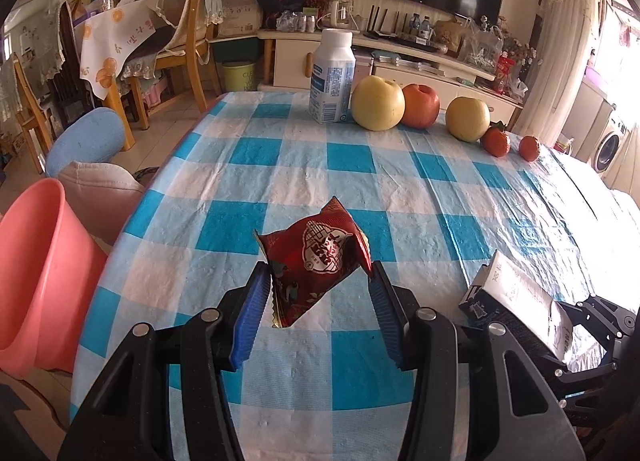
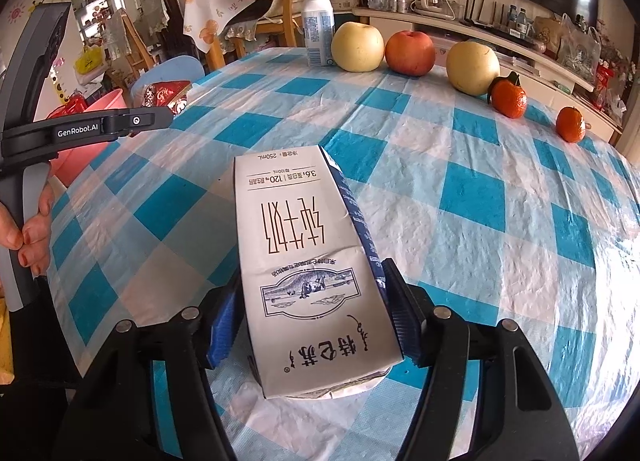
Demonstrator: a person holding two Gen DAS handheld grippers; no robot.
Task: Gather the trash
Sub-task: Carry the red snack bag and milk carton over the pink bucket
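Note:
My left gripper is shut on a crumpled red snack wrapper and holds it over the blue-and-white checked tablecloth. The wrapper also shows in the right wrist view, held by the left gripper's body. My right gripper is shut on a white milk carton, which lies lengthwise between the blue pads. The carton also shows at the right in the left wrist view. A pink bin stands off the table's left edge, also in the right wrist view.
At the table's far edge stand a white bottle, two yellow pears, a red apple and two tangerines. A blue stool and wooden chairs stand to the left. A TV cabinet lies beyond.

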